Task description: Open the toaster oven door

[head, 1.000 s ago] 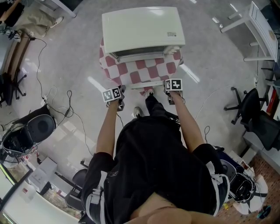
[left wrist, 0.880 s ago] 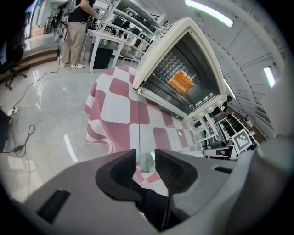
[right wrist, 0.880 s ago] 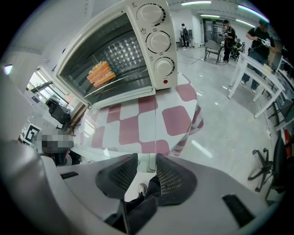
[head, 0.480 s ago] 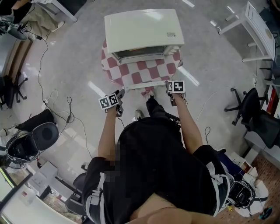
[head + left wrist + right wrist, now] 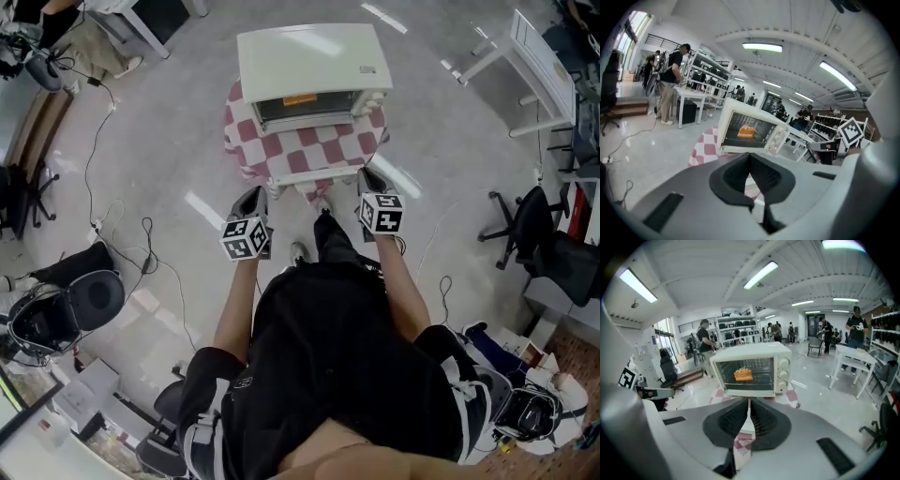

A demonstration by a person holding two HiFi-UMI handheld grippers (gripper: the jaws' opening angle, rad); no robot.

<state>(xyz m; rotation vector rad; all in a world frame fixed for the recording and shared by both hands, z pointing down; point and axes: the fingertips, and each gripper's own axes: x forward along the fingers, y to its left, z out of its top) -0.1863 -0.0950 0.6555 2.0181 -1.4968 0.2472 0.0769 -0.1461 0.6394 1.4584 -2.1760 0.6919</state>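
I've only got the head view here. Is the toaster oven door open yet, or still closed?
Observer: Closed. The right gripper view shows the toaster oven door flat against the front.
Operator: Anything inside?
Observer: Yes, a small orange item sits behind the door.
Operator: Are the grippers holding anything?
Observer: No. The left gripper and right gripper have just closed, with nothing between their jaws.

Toaster oven [image 5: 314, 66] on table [image 5: 309, 150]; food item [image 5: 743, 375] inside; left gripper [image 5: 253, 195], right gripper [image 5: 368, 176] before table.
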